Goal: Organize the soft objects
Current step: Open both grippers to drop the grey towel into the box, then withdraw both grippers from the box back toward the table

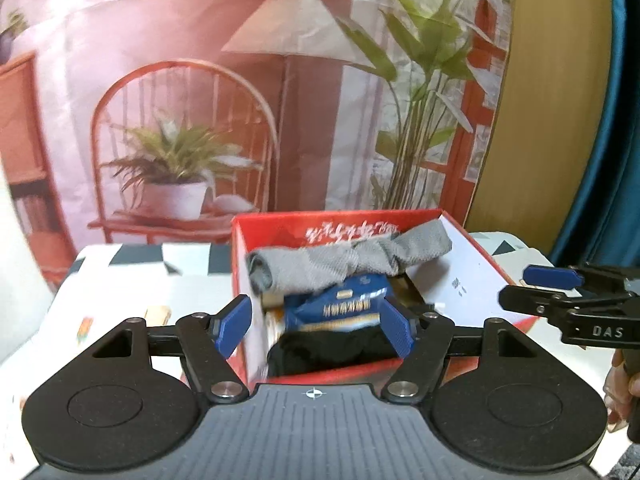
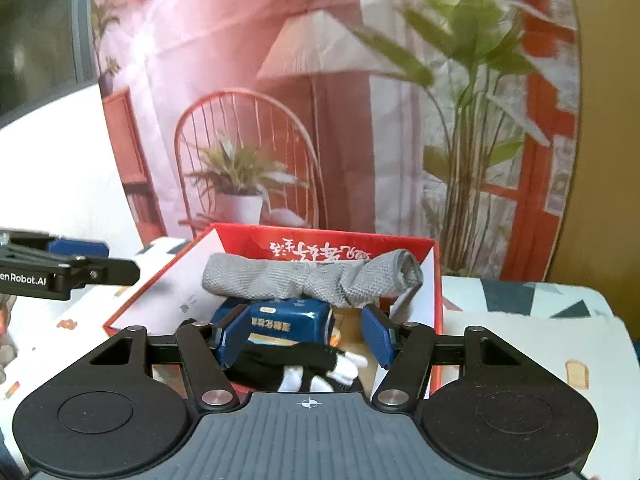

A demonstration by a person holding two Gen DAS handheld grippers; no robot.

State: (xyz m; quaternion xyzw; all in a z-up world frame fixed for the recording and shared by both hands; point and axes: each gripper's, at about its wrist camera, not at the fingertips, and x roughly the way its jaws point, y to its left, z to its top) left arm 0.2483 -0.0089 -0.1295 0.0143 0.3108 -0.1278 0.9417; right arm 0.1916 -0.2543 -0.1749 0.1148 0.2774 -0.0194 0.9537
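Note:
A red cardboard box (image 1: 486, 254) (image 2: 160, 280) stands on the table. A rolled grey cloth (image 1: 344, 262) (image 2: 308, 278) lies across its top. Under it sit a blue tissue pack (image 1: 344, 304) (image 2: 288, 316) and a black soft item (image 1: 332, 350); in the right wrist view the black item (image 2: 276, 354) shows white parts. My left gripper (image 1: 316, 326) is open and empty at the box's near edge. My right gripper (image 2: 306, 338) is open and empty over the box's near side. Each gripper shows in the other's view, the right one (image 1: 552, 288) and the left one (image 2: 76, 260).
The table (image 1: 120, 280) has a white cloth with grey triangles and small printed pictures. A printed backdrop (image 1: 200, 100) with a chair, lamp and plants hangs behind. A blue curtain (image 1: 600, 140) hangs at far right.

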